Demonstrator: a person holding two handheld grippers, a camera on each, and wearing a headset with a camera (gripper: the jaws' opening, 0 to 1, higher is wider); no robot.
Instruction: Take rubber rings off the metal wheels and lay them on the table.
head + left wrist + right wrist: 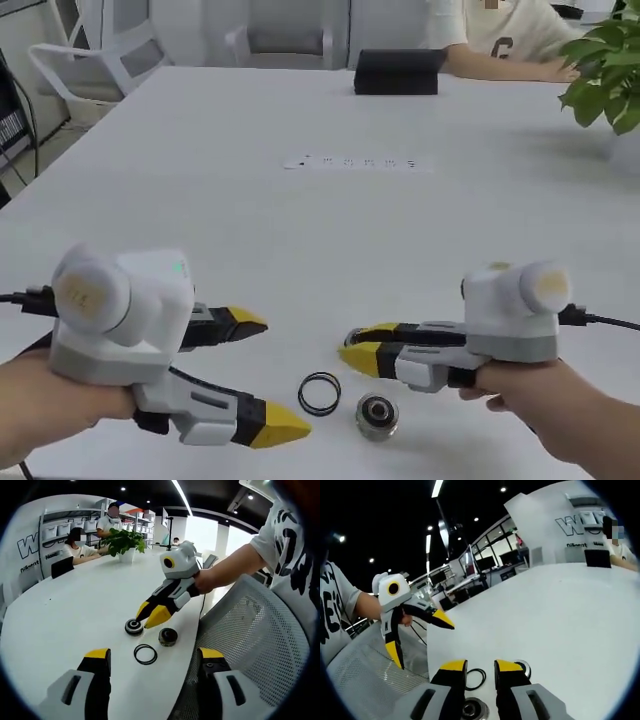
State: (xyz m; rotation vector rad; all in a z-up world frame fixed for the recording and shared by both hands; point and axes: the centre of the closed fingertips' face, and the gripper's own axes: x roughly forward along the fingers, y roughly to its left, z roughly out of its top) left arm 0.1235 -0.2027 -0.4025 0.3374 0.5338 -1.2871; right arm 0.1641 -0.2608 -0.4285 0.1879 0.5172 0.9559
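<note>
Big lettering [576,525] starting "W" and smaller "Diligent" beneath, both on the white wall [540,525].

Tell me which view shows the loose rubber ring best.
Left gripper view: the rubber ring lies whole, centred and unobstructed on the table. Head view shows it whole too, but low near the frame's bottom edge, beside a metal wheel. Right gripper view shows part of it; the right gripper hides the rest.

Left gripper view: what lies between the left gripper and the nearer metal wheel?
A loose rubber ring lies flat on the table between left gripper and metal wheel, seen in that view.
</note>
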